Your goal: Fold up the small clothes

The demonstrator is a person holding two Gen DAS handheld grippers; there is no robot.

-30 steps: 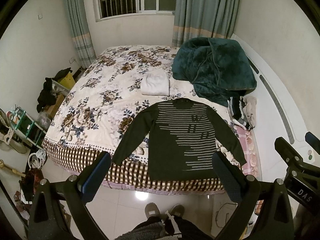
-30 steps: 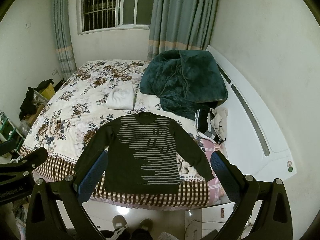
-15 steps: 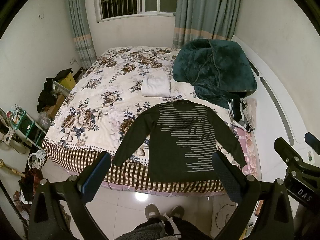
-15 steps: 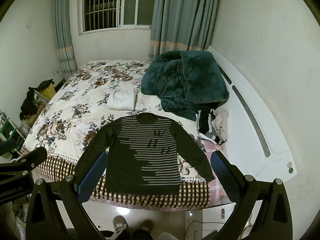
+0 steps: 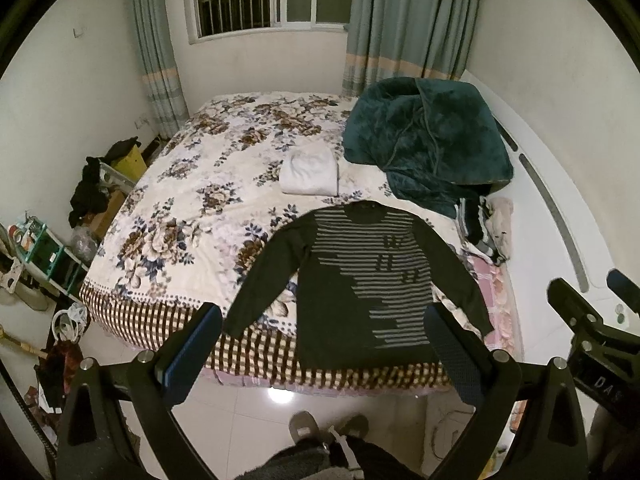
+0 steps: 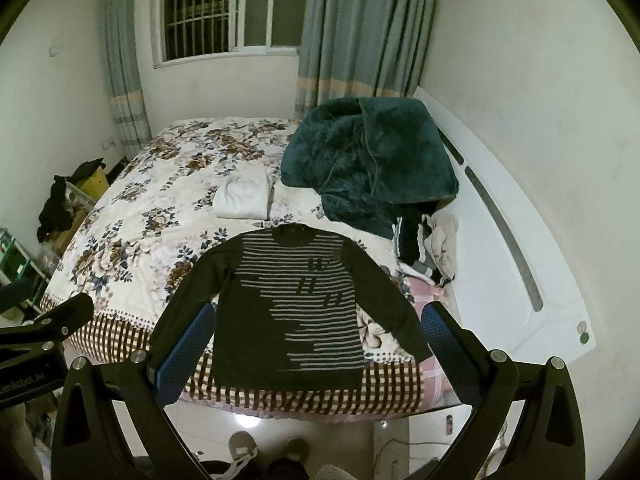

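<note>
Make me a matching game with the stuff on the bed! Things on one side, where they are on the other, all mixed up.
Things:
1. striped sweater
2. white folded cloth
3. green blanket
4. left gripper

Places or states:
A. heaped by the headboard
B. open, holding nothing
C. spread flat at the bed's near edge
D. mid-bed, beyond the sweater's collar

Pairs: 1-C, 2-D, 3-A, 4-B

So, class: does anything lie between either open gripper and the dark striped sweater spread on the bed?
Nothing visible does. The dark striped sweater lies flat at the bed's near edge, below the left gripper and right gripper.
</note>
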